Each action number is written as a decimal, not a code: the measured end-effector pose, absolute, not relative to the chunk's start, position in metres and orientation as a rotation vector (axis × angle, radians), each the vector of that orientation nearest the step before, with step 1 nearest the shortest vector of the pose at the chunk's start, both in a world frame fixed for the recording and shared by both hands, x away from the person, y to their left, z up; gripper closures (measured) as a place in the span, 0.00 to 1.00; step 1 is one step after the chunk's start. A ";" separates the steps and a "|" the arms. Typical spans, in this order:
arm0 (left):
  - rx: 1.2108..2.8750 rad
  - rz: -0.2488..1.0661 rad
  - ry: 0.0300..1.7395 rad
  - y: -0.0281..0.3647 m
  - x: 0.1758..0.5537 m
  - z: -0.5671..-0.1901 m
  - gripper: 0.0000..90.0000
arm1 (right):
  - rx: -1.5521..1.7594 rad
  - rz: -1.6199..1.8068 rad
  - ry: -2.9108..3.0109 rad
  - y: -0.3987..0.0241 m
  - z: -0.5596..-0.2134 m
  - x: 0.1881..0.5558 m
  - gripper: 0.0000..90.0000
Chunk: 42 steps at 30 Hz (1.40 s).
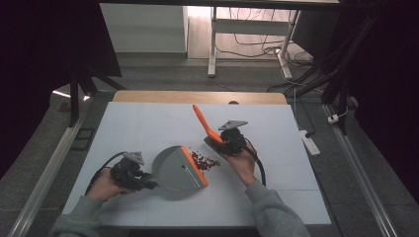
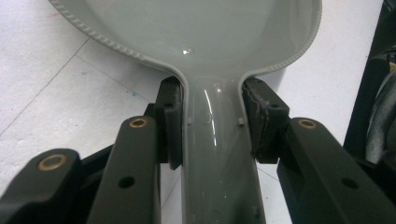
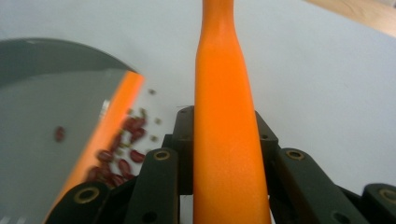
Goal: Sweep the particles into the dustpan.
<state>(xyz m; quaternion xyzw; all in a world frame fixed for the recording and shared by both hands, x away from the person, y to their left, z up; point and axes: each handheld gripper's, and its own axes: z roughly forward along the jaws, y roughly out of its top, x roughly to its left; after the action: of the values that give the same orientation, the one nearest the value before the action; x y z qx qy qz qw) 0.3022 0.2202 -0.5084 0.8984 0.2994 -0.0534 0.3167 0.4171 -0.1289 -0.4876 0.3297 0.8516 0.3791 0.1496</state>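
Note:
A grey dustpan (image 1: 173, 170) with an orange lip (image 1: 194, 166) lies on the white table. My left gripper (image 1: 148, 183) is shut on its handle; in the left gripper view the grey handle (image 2: 212, 158) sits squeezed between both pads of that gripper (image 2: 212, 123). Small red beans (image 1: 206, 161) lie in a heap against the lip. My right gripper (image 1: 221, 140) is shut on an orange brush handle (image 1: 202, 120), just right of the beans. The right gripper view shows the handle (image 3: 224, 140) running up between the jaws, the beans (image 3: 122, 158) beside the lip (image 3: 109, 126), and one bean (image 3: 60, 134) on the pan.
The white table sheet (image 1: 148, 121) has a wooden edge (image 1: 197, 96) at the back. Beyond it stand a white desk frame (image 1: 213, 44) and loose cables on the floor. A power strip (image 1: 310, 142) lies on the floor at the right.

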 end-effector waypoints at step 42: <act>2.366 -0.136 0.790 0.219 0.302 -0.508 0.68 | 0.906 1.166 2.548 -0.069 -0.507 0.382 0.79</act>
<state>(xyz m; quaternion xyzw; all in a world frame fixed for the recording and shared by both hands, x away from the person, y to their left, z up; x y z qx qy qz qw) 0.3019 0.2194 -0.5078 0.8985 0.3001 -0.0518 0.3161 0.3819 -0.0692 -0.5073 0.3061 0.8610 0.3941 0.0979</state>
